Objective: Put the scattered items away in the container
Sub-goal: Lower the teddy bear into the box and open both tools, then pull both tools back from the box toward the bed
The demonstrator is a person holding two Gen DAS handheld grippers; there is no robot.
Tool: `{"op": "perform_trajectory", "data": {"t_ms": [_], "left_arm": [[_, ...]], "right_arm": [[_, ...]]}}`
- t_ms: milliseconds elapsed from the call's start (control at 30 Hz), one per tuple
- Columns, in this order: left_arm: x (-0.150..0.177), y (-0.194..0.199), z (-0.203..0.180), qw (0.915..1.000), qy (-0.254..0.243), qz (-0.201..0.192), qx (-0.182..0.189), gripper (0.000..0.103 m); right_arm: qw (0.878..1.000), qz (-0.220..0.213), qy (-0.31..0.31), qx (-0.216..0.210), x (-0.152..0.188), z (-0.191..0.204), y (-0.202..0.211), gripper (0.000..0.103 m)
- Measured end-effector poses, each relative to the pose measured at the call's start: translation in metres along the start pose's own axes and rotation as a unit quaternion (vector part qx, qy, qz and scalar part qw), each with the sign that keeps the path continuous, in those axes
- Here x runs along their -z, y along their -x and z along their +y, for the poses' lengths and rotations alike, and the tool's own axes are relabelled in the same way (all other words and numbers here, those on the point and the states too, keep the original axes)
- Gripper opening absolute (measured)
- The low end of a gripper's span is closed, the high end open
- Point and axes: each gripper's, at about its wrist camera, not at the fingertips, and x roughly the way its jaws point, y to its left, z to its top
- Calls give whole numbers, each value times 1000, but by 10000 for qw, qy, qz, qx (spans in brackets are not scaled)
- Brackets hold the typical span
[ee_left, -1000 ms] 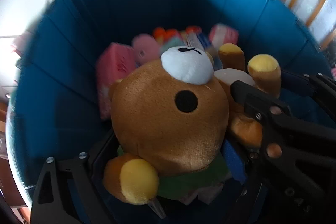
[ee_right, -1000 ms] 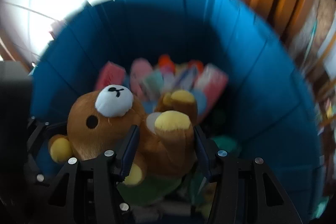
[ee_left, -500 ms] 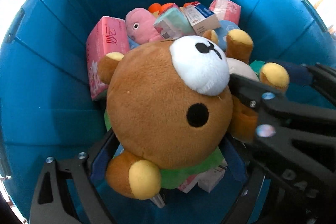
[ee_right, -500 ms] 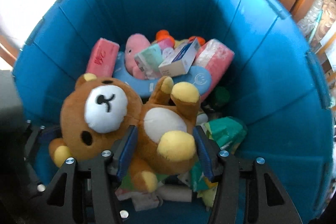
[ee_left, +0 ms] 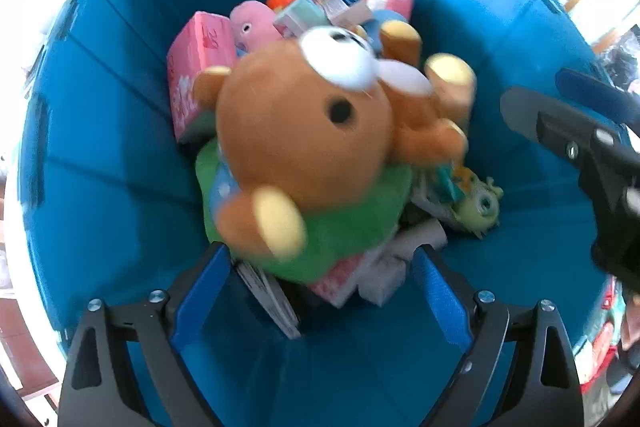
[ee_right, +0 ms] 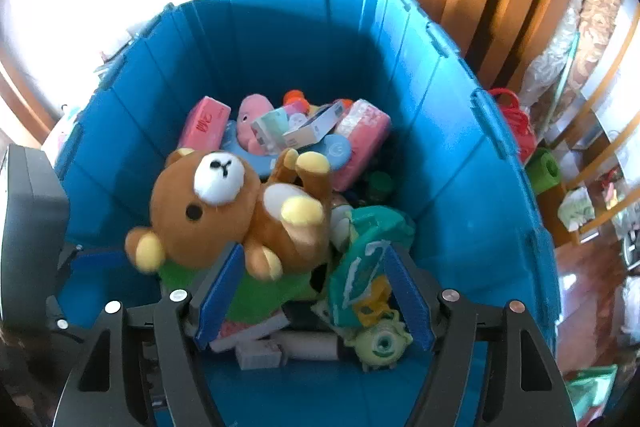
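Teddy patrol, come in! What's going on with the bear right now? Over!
Both hand-held grippers, left and right, open, empty. Teddy bear lying in the blue bin on the toy pile. Nothing blocking.

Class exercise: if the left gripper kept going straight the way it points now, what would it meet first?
Probably the green plush under the brown bear: it lies directly ahead of the open left gripper in the blue bin. Motion blur makes depth uncertain.

both wrist views look down, close, into blue bin [ee_left: 120, 131] [ee_right: 460, 187]
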Motion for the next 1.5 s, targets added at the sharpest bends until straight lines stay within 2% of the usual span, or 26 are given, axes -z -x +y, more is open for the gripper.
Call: {"op": "perform_trajectory", "data": {"t_ms": [67, 100, 133, 467, 667, 767, 900, 1233, 1400, 1500], "left_arm": [[18, 7, -1, 10000, -24, -71, 45, 93], [21, 10, -2, 9999, -38, -132, 40, 93], [24, 13, -5, 9997, -72, -214, 21, 93], [49, 46, -5, 9951, 81, -968, -195, 93], [75, 75, -8, 9905, -150, -1363, -92, 93], [91, 89, -6, 9870, -269, -1580, -156, 93], [116, 105, 3, 9845, -329, -1717, -126, 93], [198, 140, 50, 9782, -248, -2054, -157, 93], [250, 155, 84, 9720, -152, -2326, -279, 93], [281, 161, 108, 9647, -28, -2580, -522, 93]], "right_arm": [[9999, -118, -26, -18, 8, -1, 12, 76], [9998, -174, -20, -26, 11, 0, 15, 83], [9997, -232, -4, -35, 15, 1, 19, 83], [9985, -542, 81, 14, 35, 25, 47, 83], [9975, -682, -62, 195, 55, 36, 71, 83], [9965, -766, -169, 284, 69, 46, 87, 83], [9959, -777, -215, 403, 88, 63, 100, 83], [9947, -908, -93, 473, 136, 140, 142, 83], [9943, -1015, 112, 300, 156, 194, 154, 83], [9925, -1186, 195, 214, 169, 227, 159, 83]]}}
